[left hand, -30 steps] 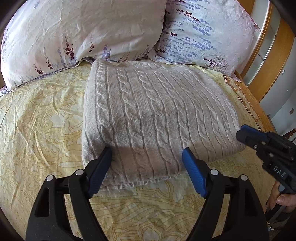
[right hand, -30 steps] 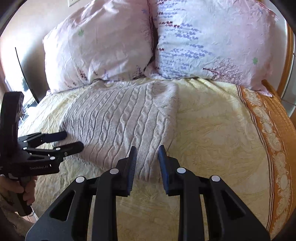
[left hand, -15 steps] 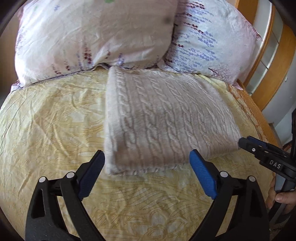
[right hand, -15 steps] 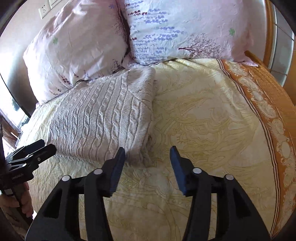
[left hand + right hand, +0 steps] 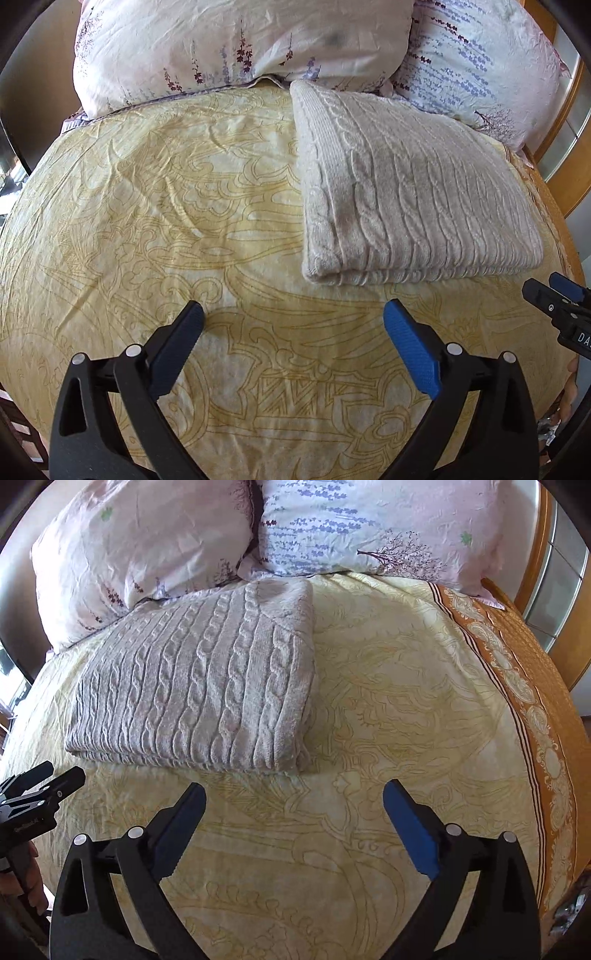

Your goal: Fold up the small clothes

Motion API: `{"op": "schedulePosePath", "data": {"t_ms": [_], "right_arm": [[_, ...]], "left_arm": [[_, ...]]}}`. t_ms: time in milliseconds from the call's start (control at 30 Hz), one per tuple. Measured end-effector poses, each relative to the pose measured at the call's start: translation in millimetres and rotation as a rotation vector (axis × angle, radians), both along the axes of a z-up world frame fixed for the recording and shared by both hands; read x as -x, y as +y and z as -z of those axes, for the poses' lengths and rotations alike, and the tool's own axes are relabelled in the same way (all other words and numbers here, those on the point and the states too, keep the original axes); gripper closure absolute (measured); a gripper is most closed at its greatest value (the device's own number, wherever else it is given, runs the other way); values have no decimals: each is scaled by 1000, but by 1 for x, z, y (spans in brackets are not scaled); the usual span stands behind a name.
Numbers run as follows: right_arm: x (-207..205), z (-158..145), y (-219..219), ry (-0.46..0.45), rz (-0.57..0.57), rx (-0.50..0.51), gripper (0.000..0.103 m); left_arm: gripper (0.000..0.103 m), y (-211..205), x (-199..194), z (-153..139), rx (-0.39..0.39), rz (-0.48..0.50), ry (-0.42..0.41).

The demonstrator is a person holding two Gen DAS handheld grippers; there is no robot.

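A folded cream cable-knit sweater (image 5: 413,206) lies flat on the yellow patterned bedspread (image 5: 166,221), its far edge against the pillows. It also shows in the right wrist view (image 5: 207,686). My left gripper (image 5: 293,332) is open and empty, hovering over the bedspread just short of the sweater's near edge. My right gripper (image 5: 293,808) is open and empty too, just short of the sweater's near right corner. The right gripper's tip shows at the right edge of the left wrist view (image 5: 557,299); the left gripper shows at the left edge of the right wrist view (image 5: 33,794).
Two floral pillows (image 5: 236,48) (image 5: 373,524) lie at the head of the bed. An orange patterned border (image 5: 524,686) runs along the bed's right side. A wooden frame (image 5: 569,158) stands beyond it.
Both grippers have drawn back from the sweater and let go of it. The right gripper has opened wide. The sweater now lies folded and untouched.
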State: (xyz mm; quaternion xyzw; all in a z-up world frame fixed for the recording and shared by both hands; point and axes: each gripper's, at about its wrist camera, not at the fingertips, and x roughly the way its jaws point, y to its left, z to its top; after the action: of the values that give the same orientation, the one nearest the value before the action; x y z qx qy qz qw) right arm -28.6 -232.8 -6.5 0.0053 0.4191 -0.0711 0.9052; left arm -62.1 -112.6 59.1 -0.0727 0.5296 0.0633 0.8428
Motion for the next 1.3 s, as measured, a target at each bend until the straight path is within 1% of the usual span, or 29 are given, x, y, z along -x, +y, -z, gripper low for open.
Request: {"op": "schedulePosePath", "data": {"t_ms": [300,467,633,767,800,867,1067,1300], "right_arm": [[-4,6,4,39,-9,25,4],[-4,9,9,48,-33,42,4],[-6,9,10,58,-39,38,4],[-7,12,10,83,-25,23,4],[-7,13,10,85,-23,20,1],[-7,13,9,87,-23,9,1],[-10,14,11,97,-21,37,1],[-10,14,12,107,-3,34,1]], "left_arm": [[2,-12,-1,6,-89,31,33],[2,-11,-1,6,-83,19,35],[2,-11,-2,5,-85,2,41],[2,-10,-4,5,-81,-4,57],[2,-10,-4,5,-80,-4,63],[2,-10,-5,5,-79,-2,69],[2,-9,-8,6,-80,4,75],[2,-9,-8,6,-78,4,74]]}}
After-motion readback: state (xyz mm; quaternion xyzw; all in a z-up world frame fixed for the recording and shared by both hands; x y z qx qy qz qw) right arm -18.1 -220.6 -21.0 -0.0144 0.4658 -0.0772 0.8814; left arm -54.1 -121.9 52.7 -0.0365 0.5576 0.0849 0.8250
